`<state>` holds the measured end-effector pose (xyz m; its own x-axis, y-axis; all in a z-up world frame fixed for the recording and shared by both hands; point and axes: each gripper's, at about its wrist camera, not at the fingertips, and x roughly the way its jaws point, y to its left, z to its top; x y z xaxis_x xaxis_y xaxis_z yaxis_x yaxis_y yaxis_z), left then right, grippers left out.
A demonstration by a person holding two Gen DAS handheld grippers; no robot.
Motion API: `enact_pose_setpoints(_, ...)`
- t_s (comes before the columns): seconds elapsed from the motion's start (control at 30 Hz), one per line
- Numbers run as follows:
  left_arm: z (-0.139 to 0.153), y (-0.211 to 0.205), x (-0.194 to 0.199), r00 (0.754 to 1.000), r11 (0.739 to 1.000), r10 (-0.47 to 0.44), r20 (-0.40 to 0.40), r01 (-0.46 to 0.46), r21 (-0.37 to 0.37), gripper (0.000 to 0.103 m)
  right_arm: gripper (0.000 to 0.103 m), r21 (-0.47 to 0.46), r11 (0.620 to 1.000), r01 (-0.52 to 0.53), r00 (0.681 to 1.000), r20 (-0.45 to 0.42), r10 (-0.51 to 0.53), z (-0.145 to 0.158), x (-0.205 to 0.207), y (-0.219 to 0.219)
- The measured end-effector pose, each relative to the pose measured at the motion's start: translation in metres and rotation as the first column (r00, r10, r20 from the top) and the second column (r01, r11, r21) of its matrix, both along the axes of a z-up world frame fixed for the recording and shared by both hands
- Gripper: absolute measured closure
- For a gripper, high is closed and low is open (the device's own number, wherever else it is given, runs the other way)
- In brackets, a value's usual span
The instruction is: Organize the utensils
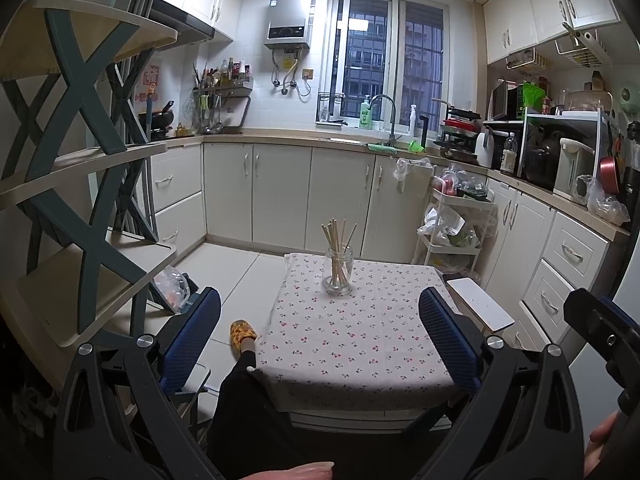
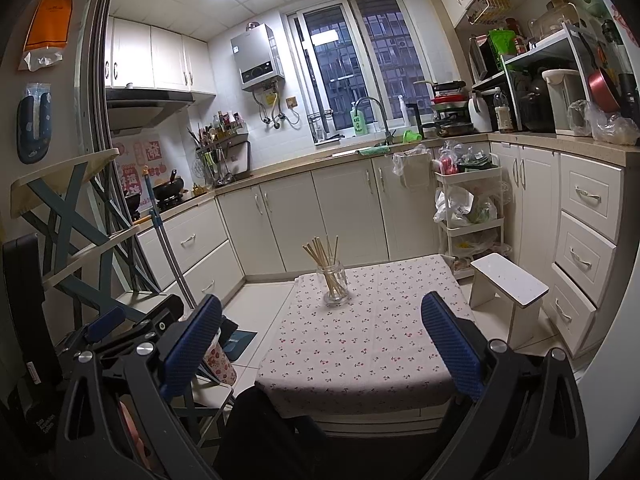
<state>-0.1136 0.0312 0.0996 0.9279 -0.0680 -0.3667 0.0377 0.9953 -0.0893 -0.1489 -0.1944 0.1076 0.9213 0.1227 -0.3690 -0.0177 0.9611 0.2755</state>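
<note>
A clear glass jar (image 1: 338, 271) (image 2: 331, 283) stands upright near the far end of a small table covered with a cherry-print cloth (image 1: 352, 344) (image 2: 360, 344). Several wooden chopsticks (image 1: 335, 236) (image 2: 322, 254) stand in the jar and fan out above its mouth. My left gripper (image 1: 320, 340) is open, held back over the table's near edge, with nothing between its blue-padded fingers. My right gripper (image 2: 322, 340) is also open and holds nothing, likewise well short of the jar. The right gripper's body shows at the right edge of the left wrist view.
A white stool (image 1: 480, 304) (image 2: 510, 286) stands right of the table, with a white trolley (image 2: 468, 216) of bags behind it. A shelf unit with crossed blue struts (image 1: 80, 184) is on the left. A person's dark-trousered leg and yellow slipper (image 1: 242, 332) lie left of the table. Kitchen cabinets line the walls.
</note>
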Motion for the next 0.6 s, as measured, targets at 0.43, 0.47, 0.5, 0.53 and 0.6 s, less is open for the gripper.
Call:
enact_pose_setpoints(0.43,-0.001,-0.001,-0.002,0.999,0.999,-0.034,0.021,0.034,-0.014,0.008,0.007,0.007,1.0,-0.001,1.0,-0.006,0.001,-0.002,-0.001,0.002)
enact_pose_setpoints(0.47,-0.001,0.001,0.0,0.999,0.999,-0.032,0.015,0.032,-0.02,0.008,0.007,0.008,1.0,-0.001,1.0,-0.006,0.001,-0.001,-0.001,0.001)
enact_pose_setpoints(0.5,-0.002,0.002,0.001,1.0,0.999,-0.028,0.01,0.028,-0.023,0.008,0.007,0.007,1.0,-0.001,1.0,-0.005,0.001,-0.001,-0.001,0.001)
enact_pose_setpoints(0.53,-0.002,0.002,0.001,1.0,0.999,-0.027,0.008,0.027,-0.025,0.008,0.007,0.007,1.0,-0.002,1.0,-0.005,0.002,-0.002,-0.001,0.001)
enact_pose_setpoints(0.6,-0.003,0.003,0.002,1.0,0.999,-0.026,0.006,0.026,-0.024,0.008,0.007,0.008,1.0,-0.003,1.0,-0.007,0.003,-0.002,-0.001,0.001)
